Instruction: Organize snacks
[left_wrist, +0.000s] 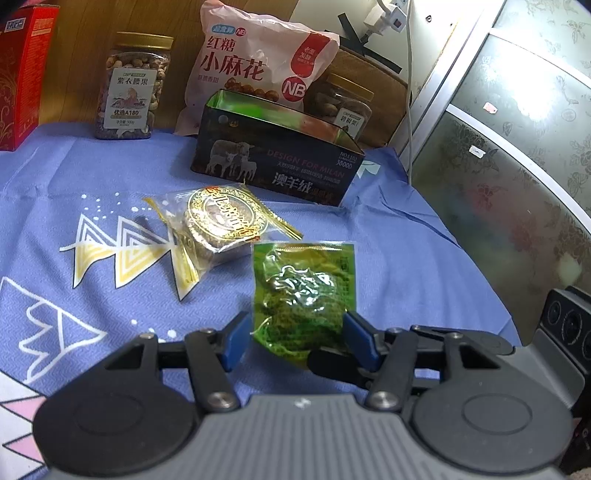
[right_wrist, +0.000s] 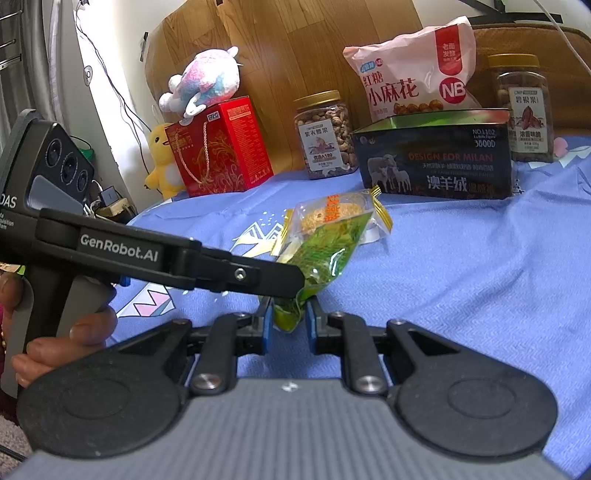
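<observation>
A green snack packet (left_wrist: 303, 295) stands tilted above the blue cloth (left_wrist: 110, 177), held from two sides. My left gripper (left_wrist: 297, 339) is shut on it, its blue pads against the packet's side edges. My right gripper (right_wrist: 289, 319) is shut on the packet's (right_wrist: 325, 251) lower corner. A dark fingertip (left_wrist: 325, 361) of the right gripper shows under the packet in the left wrist view. A finger (right_wrist: 273, 277) of the left gripper crosses the packet in the right wrist view. A clear gold-printed mooncake packet (left_wrist: 218, 221) (right_wrist: 332, 214) lies just behind. Beyond it stands an open dark box (left_wrist: 277, 158) (right_wrist: 436, 162).
Along the back stand a nut jar (left_wrist: 129, 88), a pink snack bag (left_wrist: 255, 66), a second jar (left_wrist: 343, 103) and a red gift box (right_wrist: 218, 147) with plush toys (right_wrist: 203, 81). A glass door (left_wrist: 517, 147) is at the right. A hand (right_wrist: 74, 339) holds the left gripper.
</observation>
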